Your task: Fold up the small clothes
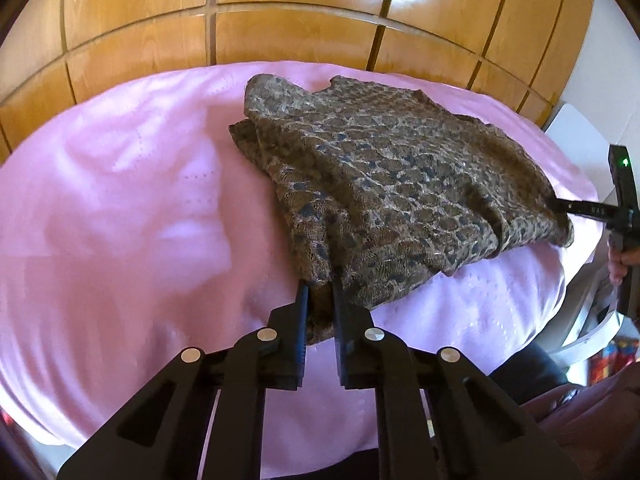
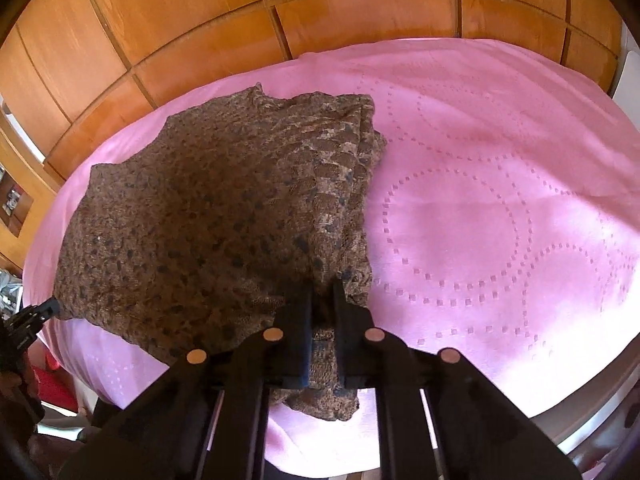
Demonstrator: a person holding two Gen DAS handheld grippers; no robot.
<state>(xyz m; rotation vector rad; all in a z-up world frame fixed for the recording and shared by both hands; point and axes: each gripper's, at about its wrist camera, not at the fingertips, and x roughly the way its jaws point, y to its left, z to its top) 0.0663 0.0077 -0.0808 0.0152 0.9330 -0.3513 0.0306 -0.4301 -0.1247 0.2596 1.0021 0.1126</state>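
Observation:
A brown leopard-print knit garment [image 1: 392, 176] lies folded over on a pink cloth-covered table [image 1: 120, 200]. My left gripper [image 1: 320, 292] is shut on the garment's near left corner, with fabric bunched between its fingers. The right gripper [image 1: 560, 206] shows at the far right of the left wrist view, pinching the other near corner. In the right wrist view the garment [image 2: 208, 224] fills the left half, and my right gripper [image 2: 323, 292] is shut on its near right corner. The left gripper [image 2: 52, 306] appears at the garment's left corner.
Wooden panelled cupboard doors [image 1: 280, 8] rise behind the table. The pink cloth [image 2: 500, 208] with dotted circle patterns spreads to the garment's right. A white chair [image 1: 576, 136] stands at the table's right side. A person's hand [image 1: 618, 264] grips the right tool's handle.

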